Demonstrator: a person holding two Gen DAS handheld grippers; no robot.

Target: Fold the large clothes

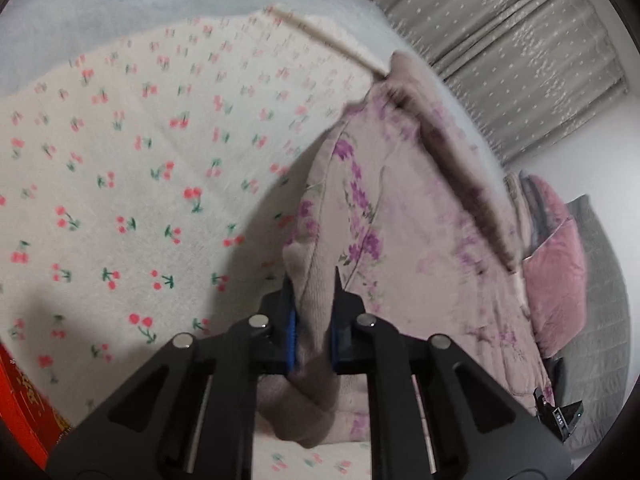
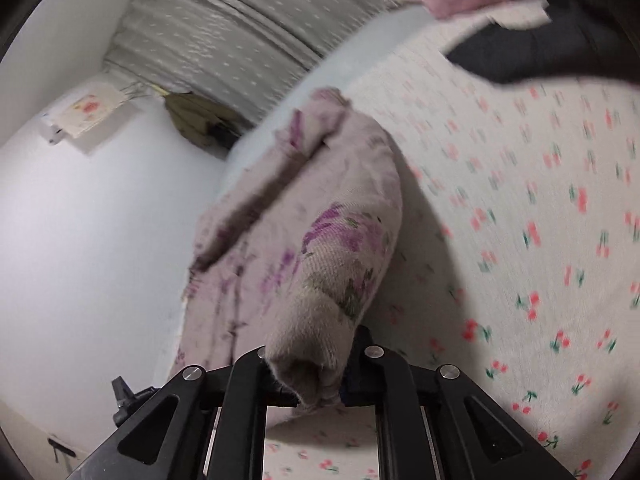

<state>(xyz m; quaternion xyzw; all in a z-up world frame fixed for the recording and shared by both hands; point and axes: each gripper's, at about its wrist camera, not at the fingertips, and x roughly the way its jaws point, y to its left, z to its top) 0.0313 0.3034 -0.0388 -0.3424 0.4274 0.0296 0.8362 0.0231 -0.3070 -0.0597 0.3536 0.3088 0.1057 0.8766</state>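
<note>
A large pale mauve garment with purple flower print [image 1: 400,216] hangs stretched above a bed. My left gripper [image 1: 314,300] is shut on one bunched edge of it, the cloth pinched between the blue pads. In the right wrist view the same garment [image 2: 320,240] drapes away from my right gripper [image 2: 316,364], which is shut on another bunched edge; the cloth covers the fingertips. The garment is lifted off the cherry-print bedsheet [image 1: 120,184], which also shows in the right wrist view [image 2: 540,240].
Grey patterned curtains [image 1: 520,60] hang behind the bed. A pink pillow [image 1: 556,280] and grey bedding [image 1: 596,340] lie at the right. A red box [image 1: 24,408] sits at lower left. A dark garment [image 2: 520,56] lies on the sheet.
</note>
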